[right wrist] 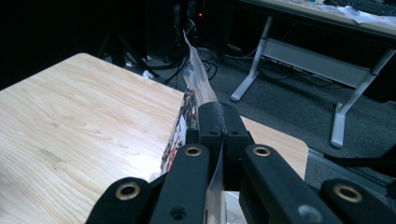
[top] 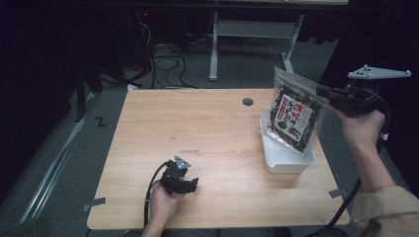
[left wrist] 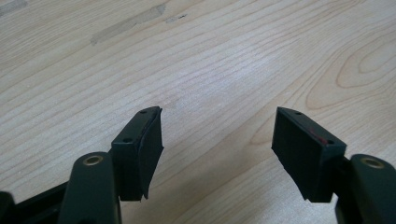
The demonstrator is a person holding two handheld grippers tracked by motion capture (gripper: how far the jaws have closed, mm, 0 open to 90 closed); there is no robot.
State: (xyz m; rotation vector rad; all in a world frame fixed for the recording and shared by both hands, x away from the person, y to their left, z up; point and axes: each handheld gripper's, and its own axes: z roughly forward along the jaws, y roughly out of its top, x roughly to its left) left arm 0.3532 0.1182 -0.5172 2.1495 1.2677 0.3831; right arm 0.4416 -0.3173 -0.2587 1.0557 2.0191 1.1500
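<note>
At the bottom centre of the high view, the left gripper rests low on the table, its jaws standing apart with bare wood between them. At the right of the frame, the right gripper is clamped on the top edge of a clear snack bag, which hangs over a white tray near the table's right edge, its lower end in the tray.
</note>
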